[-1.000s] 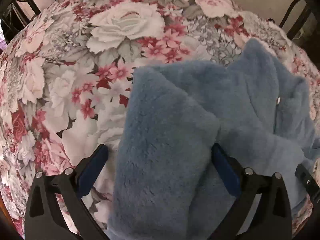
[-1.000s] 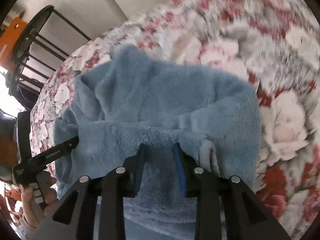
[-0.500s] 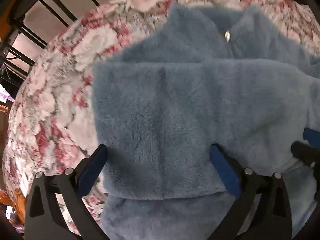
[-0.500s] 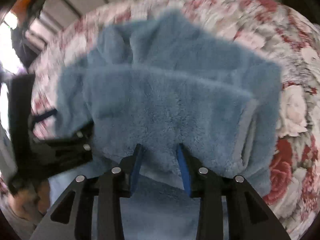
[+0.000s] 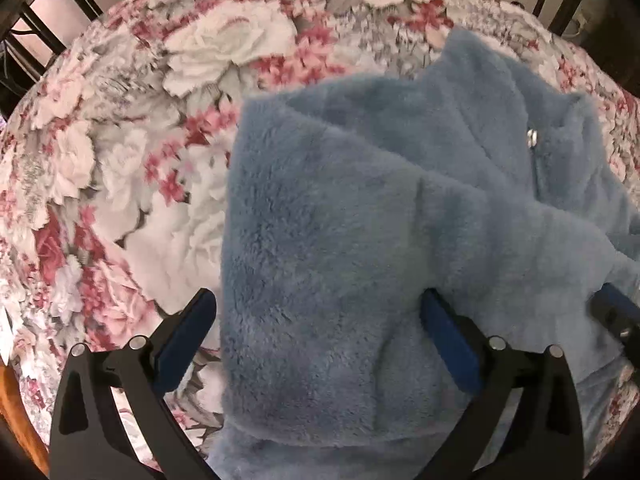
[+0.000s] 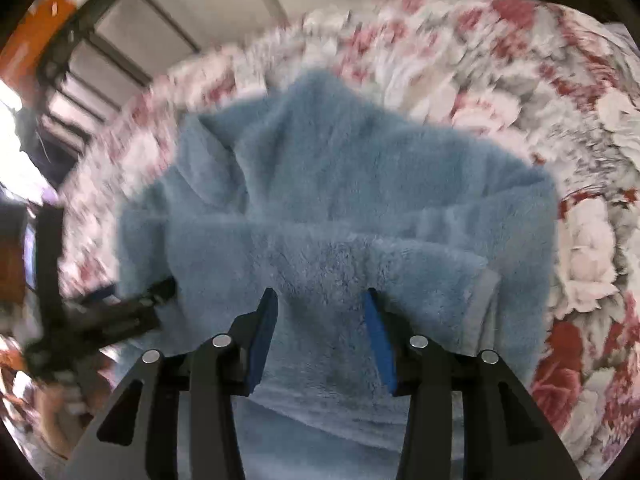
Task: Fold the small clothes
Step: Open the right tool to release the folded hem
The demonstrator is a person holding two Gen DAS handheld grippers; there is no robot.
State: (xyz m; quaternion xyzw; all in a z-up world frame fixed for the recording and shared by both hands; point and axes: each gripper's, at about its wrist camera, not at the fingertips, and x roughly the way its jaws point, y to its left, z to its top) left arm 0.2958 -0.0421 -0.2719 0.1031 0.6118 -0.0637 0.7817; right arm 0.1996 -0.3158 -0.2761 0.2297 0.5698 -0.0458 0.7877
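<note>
A fluffy blue fleece jacket (image 5: 360,240) lies on a floral cloth (image 5: 120,160), its lower part folded up over the chest. A silver zip pull (image 5: 531,136) shows near the collar. My left gripper (image 5: 316,320) is open wide, its blue pads straddling the folded layer's left part. In the right wrist view the jacket (image 6: 340,200) fills the middle. My right gripper (image 6: 320,312) is partly open, its pads either side of a fold of fleece without clamping it. The left gripper (image 6: 120,312) shows blurred at the jacket's left edge.
The floral cloth (image 6: 560,120) covers a rounded table. Black metal chair frames (image 5: 24,40) stand behind it, and more black bars (image 6: 80,60) show at the upper left of the right wrist view. An orange-brown edge (image 5: 16,420) shows at the lower left.
The right gripper's jaws have widened from a narrow grip on the fleece. The left view has swung back to the left, showing more floral cloth. The folded layer stays laid over the jacket.
</note>
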